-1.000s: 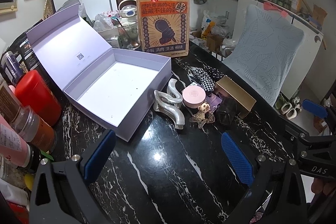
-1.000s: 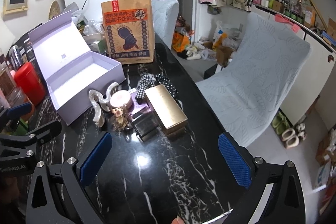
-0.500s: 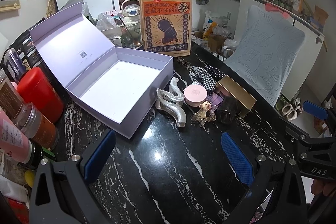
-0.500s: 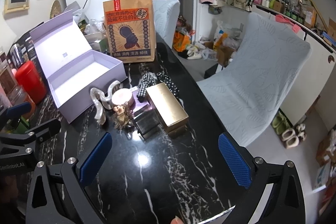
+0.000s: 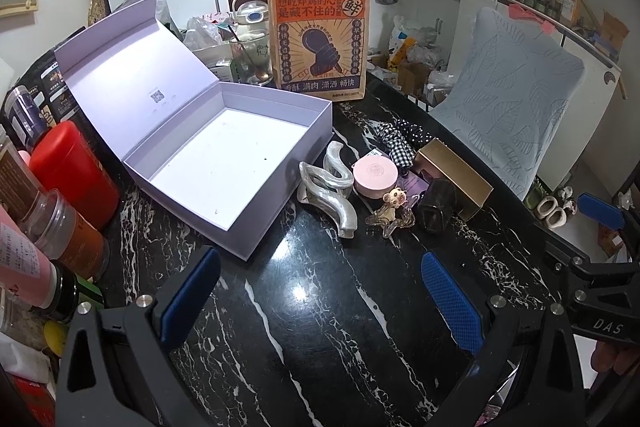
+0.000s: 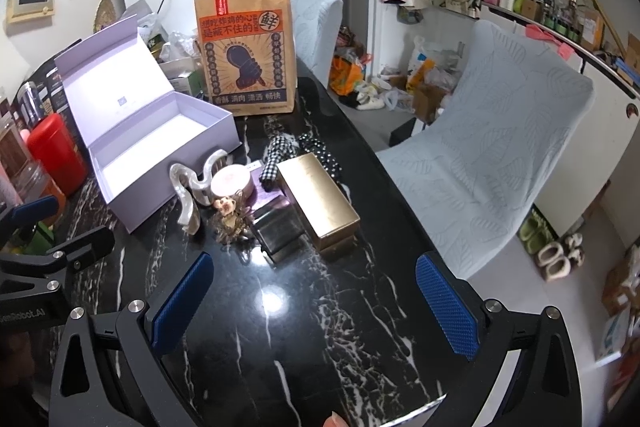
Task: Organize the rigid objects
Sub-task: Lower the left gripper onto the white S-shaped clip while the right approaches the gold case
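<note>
An open, empty lavender box (image 5: 224, 163) (image 6: 160, 151) sits on the black marble table (image 5: 320, 307). Beside it lie a silver wavy hair clip (image 5: 328, 195) (image 6: 188, 195), a pink round case (image 5: 375, 173) (image 6: 232, 183), a small monkey charm (image 5: 391, 207) (image 6: 226, 213), a dark glossy box (image 5: 434, 205) (image 6: 280, 231), a gold box (image 5: 452, 179) (image 6: 320, 199) and checked scrunchies (image 5: 396, 139) (image 6: 280, 155). My left gripper (image 5: 320, 299) and right gripper (image 6: 312, 299) are both open and empty, short of the objects.
A brown paper bag (image 5: 320, 35) stands behind the box. A red canister (image 5: 72, 171) and spice jars (image 5: 60, 235) crowd the table's left edge. A chair with a grey cover (image 6: 500, 131) stands to the right of the table.
Both grippers have drifted slightly; the left view has shifted a little so the box and objects sit further right. Nothing was grasped.
</note>
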Tool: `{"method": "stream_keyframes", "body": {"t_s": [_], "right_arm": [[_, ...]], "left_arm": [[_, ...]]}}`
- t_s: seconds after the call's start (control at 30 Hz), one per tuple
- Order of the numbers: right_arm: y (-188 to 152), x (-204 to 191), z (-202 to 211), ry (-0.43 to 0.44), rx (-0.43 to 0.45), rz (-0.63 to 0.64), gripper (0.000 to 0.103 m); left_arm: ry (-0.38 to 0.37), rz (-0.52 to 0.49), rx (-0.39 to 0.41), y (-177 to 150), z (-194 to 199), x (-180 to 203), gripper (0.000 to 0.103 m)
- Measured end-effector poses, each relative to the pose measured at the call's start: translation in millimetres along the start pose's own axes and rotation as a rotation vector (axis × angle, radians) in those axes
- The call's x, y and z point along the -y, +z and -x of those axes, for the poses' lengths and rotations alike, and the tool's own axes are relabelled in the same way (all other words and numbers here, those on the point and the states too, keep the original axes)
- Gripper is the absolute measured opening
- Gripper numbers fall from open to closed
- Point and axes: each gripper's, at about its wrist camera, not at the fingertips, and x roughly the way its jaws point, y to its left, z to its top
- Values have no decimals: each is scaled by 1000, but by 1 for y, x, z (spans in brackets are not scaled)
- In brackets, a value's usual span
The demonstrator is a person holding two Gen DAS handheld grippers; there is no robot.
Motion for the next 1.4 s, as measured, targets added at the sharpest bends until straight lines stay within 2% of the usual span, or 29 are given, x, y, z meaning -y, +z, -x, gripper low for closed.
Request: {"method": "stream_keyframes", "body": {"t_s": [0.53, 1.0, 1.1, 1.23, 1.33, 1.4], "right_arm": [[2, 7, -29, 94, -22, -42, 103], [5, 15, -71, 154, -67, -41, 99], [6, 19, -75, 150, -58, -36, 99], [10, 24, -81, 141, -55, -26, 99], [13, 27, -87, 138, -56, -27, 99], [14, 29, -90, 140, -56, -32, 99]], "left_arm": [[-50, 69, -51, 0, -36, -15, 102], [-77, 68, -72, 8, -76, -11, 102], [-76, 91, -65, 11, -85, -11, 92], [-66, 97, -87, 11, -100, -8, 84], [-60, 104, -99, 12, -109, -6, 70], [-55, 106, -102, 13, -114, -4, 66]]}}
